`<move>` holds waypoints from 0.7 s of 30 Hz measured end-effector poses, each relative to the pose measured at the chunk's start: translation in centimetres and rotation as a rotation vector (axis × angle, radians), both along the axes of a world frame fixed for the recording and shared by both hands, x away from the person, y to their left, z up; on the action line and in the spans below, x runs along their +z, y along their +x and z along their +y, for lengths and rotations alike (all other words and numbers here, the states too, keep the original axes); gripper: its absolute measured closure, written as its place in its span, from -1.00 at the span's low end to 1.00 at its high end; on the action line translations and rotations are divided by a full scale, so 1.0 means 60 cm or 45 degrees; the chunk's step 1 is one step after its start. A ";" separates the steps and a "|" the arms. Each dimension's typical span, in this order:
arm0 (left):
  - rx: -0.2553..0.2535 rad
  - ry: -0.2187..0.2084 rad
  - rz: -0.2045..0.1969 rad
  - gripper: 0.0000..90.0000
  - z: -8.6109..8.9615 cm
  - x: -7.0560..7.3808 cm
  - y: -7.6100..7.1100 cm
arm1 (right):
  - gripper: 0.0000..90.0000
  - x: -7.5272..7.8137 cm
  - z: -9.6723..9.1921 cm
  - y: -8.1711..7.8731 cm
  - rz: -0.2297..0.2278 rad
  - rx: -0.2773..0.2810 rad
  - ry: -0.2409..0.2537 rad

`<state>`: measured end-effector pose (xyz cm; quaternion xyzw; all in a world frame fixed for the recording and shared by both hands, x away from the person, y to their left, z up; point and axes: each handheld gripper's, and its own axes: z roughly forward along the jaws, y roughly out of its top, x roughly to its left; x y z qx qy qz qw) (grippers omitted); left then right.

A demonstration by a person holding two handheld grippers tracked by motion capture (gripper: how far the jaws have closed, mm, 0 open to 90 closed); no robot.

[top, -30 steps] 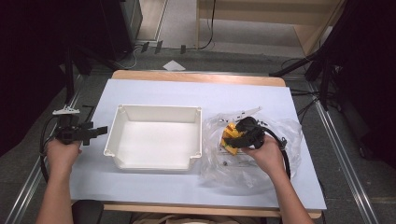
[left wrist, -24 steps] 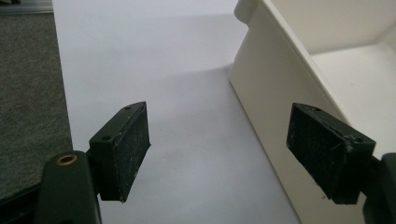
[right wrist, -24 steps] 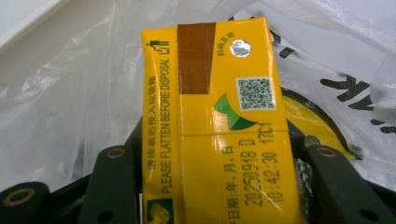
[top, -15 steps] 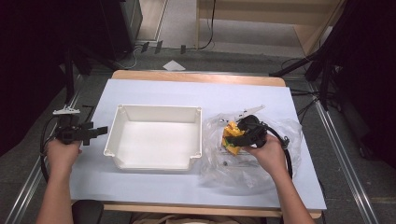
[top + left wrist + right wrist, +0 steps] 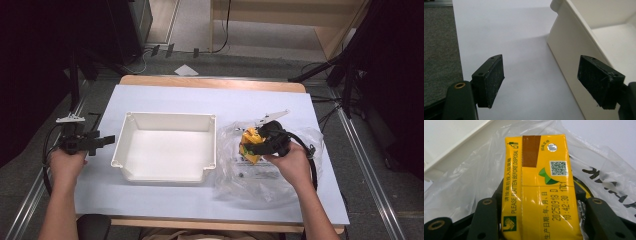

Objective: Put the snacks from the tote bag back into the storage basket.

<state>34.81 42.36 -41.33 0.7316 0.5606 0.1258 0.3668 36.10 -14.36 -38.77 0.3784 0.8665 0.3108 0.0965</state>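
Right gripper (image 5: 254, 141) remains clamped on the yellow carton (image 5: 541, 192) over the plastic bag (image 5: 260, 172), barely shifted. Left gripper (image 5: 549, 77) unmoved, jaws apart beside the white bin (image 5: 167, 172).

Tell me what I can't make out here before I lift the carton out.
- Yellow carton: its underside and lower end, cut off by the right gripper view's bottom edge and flanked by the fingers.
- Small things in the clear bag: too small in the high view.
- White bin: far wall cut off in the left gripper view.

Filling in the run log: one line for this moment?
right gripper: shut on yellow carton over plastic bag | left gripper: open, beside white tray
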 end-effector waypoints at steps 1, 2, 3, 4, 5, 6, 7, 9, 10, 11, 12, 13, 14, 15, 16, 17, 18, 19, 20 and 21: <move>-0.001 -0.001 0.001 -0.50 0.000 0.000 0.000 | 0.16 0.004 -0.001 -0.002 -0.005 -0.004 0.000; -0.001 -0.001 0.001 -0.50 0.000 0.000 0.000 | 0.16 0.004 -0.001 -0.002 -0.005 -0.004 0.000; -0.001 0.000 0.002 -0.50 0.000 0.000 0.000 | 0.16 0.006 -0.002 -0.002 -0.015 0.002 0.004; -0.001 -0.001 0.001 -0.50 0.000 0.000 0.000 | 0.16 0.009 -0.003 -0.003 -0.017 -0.004 0.007; -0.001 -0.001 0.002 -0.50 0.000 0.000 0.000 | 0.16 0.013 -0.004 -0.004 -0.022 -0.001 0.006; -0.001 -0.001 0.002 -0.50 0.000 0.000 0.000 | 0.16 0.018 -0.003 -0.005 -0.030 0.002 0.008; -0.001 -0.001 0.003 -0.50 0.000 0.000 0.000 | 0.16 0.018 -0.003 -0.005 -0.030 0.002 0.008; 0.000 -0.001 0.004 -0.50 0.001 0.000 0.000 | 0.16 0.025 -0.001 -0.006 -0.041 0.022 0.011; -0.004 0.001 0.004 -0.50 0.002 0.000 -0.001 | 0.16 0.027 0.000 -0.006 -0.044 0.028 0.013; -0.002 -0.001 0.003 -0.50 0.001 0.000 -0.001 | 0.16 0.029 0.002 -0.006 -0.046 0.031 0.016; -0.002 -0.001 0.003 -0.50 0.001 0.000 -0.001 | 0.16 0.030 0.003 -0.006 -0.049 0.039 0.017; -0.003 -0.002 0.001 -0.50 0.000 0.000 -0.001 | 0.16 0.032 0.005 -0.006 -0.051 0.050 0.015; -0.003 -0.002 0.002 -0.50 0.000 0.000 -0.002 | 0.16 0.032 0.005 -0.006 -0.051 0.050 0.015; -0.008 0.002 0.007 -0.50 -0.001 0.000 -0.003 | 0.16 0.036 0.009 -0.006 -0.050 0.057 0.016; -0.008 0.005 0.005 -0.50 -0.001 -0.001 -0.003 | 0.16 0.037 0.010 -0.006 -0.052 0.064 0.018; -0.011 0.006 0.005 -0.50 -0.001 -0.001 -0.003 | 0.16 0.039 0.012 -0.006 -0.056 0.067 0.020; -0.011 0.006 0.005 -0.50 -0.001 -0.001 -0.003 | 0.16 0.039 0.012 -0.006 -0.056 0.067 0.020; -0.011 0.004 0.007 -0.50 -0.002 -0.001 -0.005 | 0.16 0.043 0.015 -0.006 -0.061 0.080 0.026; -0.011 0.004 0.007 -0.50 -0.002 -0.001 -0.005 | 0.16 0.043 0.015 -0.006 -0.061 0.080 0.026; -0.010 0.002 0.006 -0.50 -0.001 -0.001 -0.005 | 0.16 0.047 0.019 -0.007 -0.060 0.084 0.031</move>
